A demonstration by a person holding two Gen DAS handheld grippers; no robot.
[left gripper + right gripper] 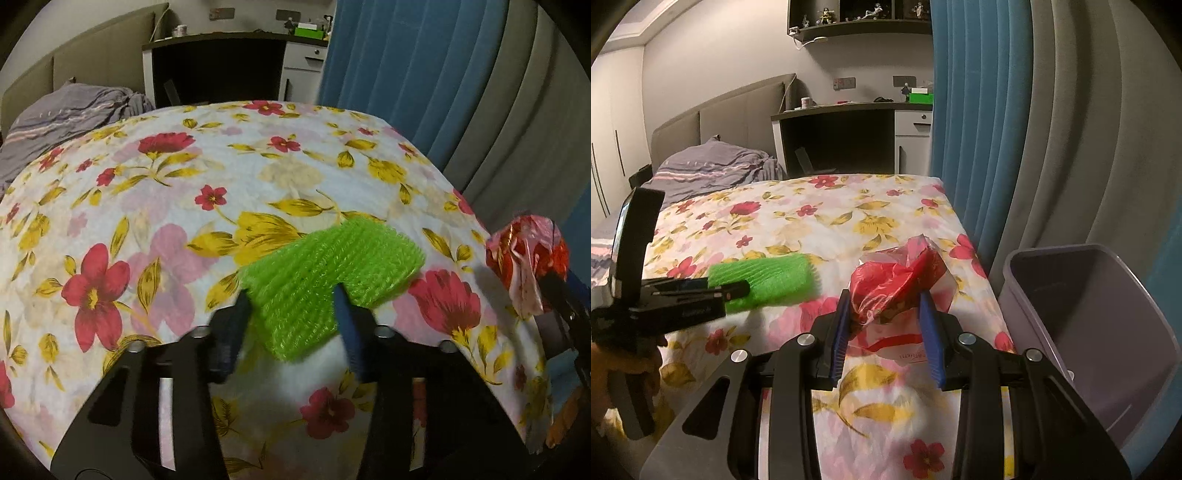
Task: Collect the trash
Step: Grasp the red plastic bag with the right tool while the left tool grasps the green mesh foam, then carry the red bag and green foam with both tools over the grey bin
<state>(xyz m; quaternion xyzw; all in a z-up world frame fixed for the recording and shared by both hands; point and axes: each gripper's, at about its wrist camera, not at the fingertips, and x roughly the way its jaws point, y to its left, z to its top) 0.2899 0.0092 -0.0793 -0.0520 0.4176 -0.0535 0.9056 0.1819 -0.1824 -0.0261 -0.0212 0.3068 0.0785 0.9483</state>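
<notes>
My left gripper [291, 299] is shut on a bright green foam net sleeve [328, 273] and holds it just above the floral bedspread [147, 206]; the sleeve also shows in the right wrist view [768, 284], with the left gripper [737, 288] at the left. My right gripper [884, 299] is shut on a crumpled red and clear plastic wrapper [894, 284] above the bed's right side. The wrapper shows at the right edge of the left wrist view [524, 254].
A grey-purple plastic bin [1089, 332] stands on the floor right of the bed, beside blue and grey curtains [1015, 129]. A grey duvet [713, 170] lies at the head of the bed. A desk [849, 136] stands behind the bed.
</notes>
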